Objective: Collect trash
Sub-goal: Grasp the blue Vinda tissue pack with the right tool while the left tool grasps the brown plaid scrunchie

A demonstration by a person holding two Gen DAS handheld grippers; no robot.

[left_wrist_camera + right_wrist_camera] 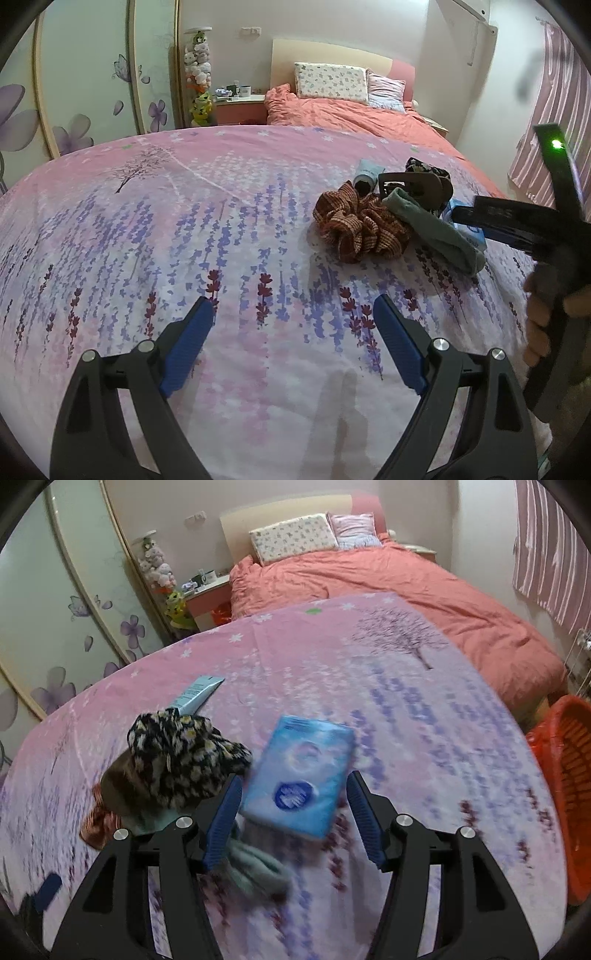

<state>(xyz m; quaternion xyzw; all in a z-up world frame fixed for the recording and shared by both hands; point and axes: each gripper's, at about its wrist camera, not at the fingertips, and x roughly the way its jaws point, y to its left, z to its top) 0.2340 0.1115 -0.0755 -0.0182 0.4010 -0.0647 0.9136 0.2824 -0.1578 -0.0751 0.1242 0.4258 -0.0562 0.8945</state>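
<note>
The right gripper (293,799), jaws parted, straddles a blue tissue pack (301,771) on the bed (424,716); closing on it seems next. The left gripper (293,321) hovers wide, empty.

- The bedsheet (221,229) is coloured pink and white and printed with purple and dark red lavender sprigs and a bare tree.
- The scrunchie (354,229) is striped in rust brown and cream.
- The sock (439,229) is coloured grey-green.
- The tissue pack (306,775) is coloured light blue, with a dark blue round mark.
- The fuzzy cloth (181,753) is patterned black with pale daisies.
- The basket (569,775) is coloured orange-red.
- The duvet (406,583) is coloured salmon.
</note>
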